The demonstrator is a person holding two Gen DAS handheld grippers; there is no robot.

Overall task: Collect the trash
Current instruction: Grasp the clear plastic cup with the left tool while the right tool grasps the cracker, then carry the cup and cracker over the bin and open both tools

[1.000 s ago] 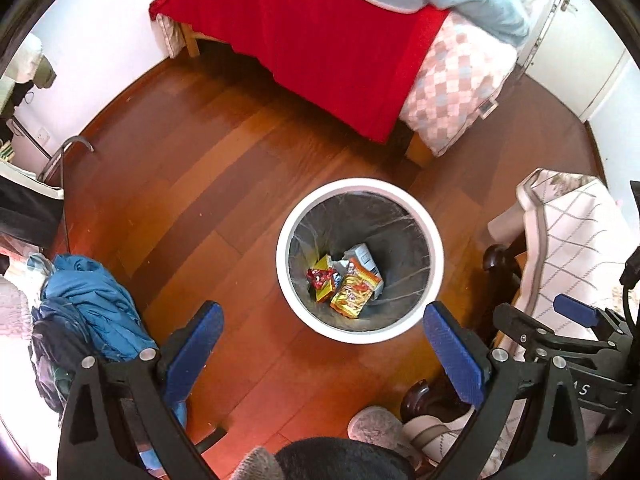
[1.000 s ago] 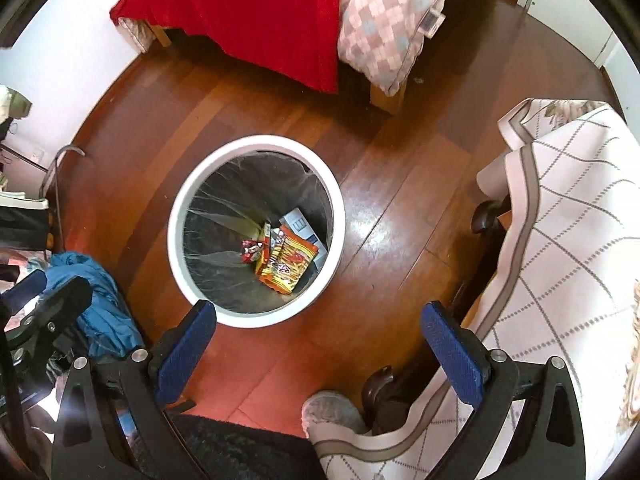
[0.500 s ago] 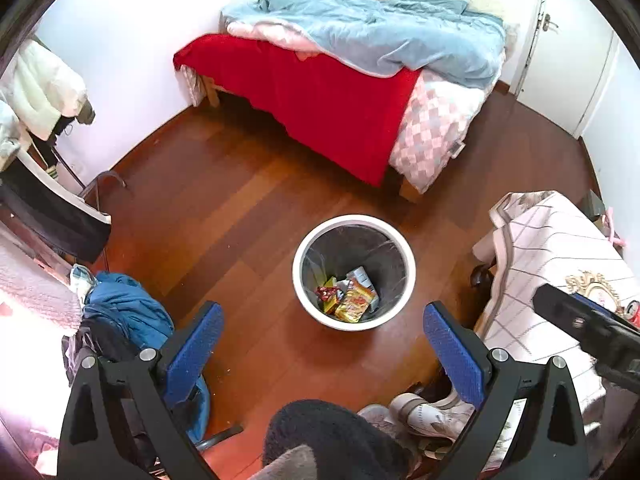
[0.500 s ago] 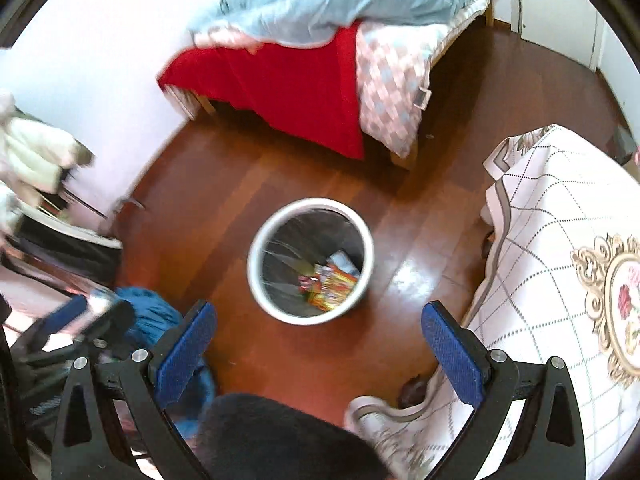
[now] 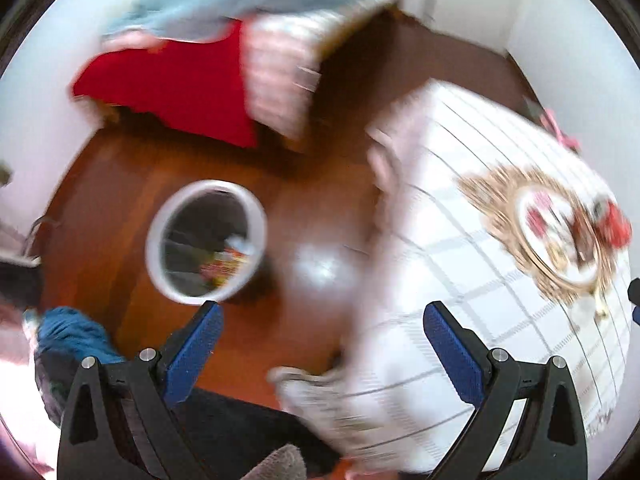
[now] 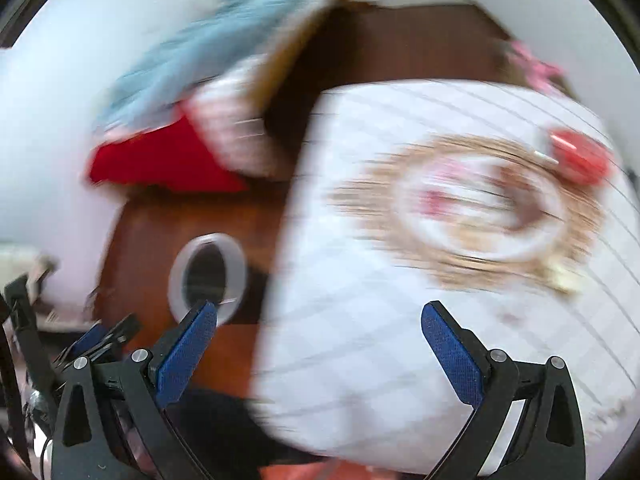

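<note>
Trash bin: your round white-rimmed trash bin with a dark liner stands on the reddish-brown wooden floor, left of centre in your left wrist view; in your right wrist view it sits smaller, just beyond the left blue pad.
Trash inside: blurred red and yellow wrappers lie at the bottom of the bin, toward its right wall; you cannot tell individual pieces apart.
Left tongs: your left tongs are spread wide apart with nothing between the blue pads; they hang over the floor between the bin and the cloth-covered surface.
Right tongs: your right tongs are likewise wide apart and hold nothing; they sit over the near edge of the cloth.
Surface: a white quilted cloth with a grid pattern and a gold wreath emblem covers the surface on your right; it fills the right half of the left view too.
On the cloth: a small red rounded object lies beside the emblem, too blurred to identify.
Bed: a bed with a red blanket, pale blue duvet and pink checked cover stands against the far wall, well apart from the bin.
Floor clutter: a crumpled blue garment lies at the lower left, near the bin.
Image quality: both views are heavily motion-blurred.
</note>
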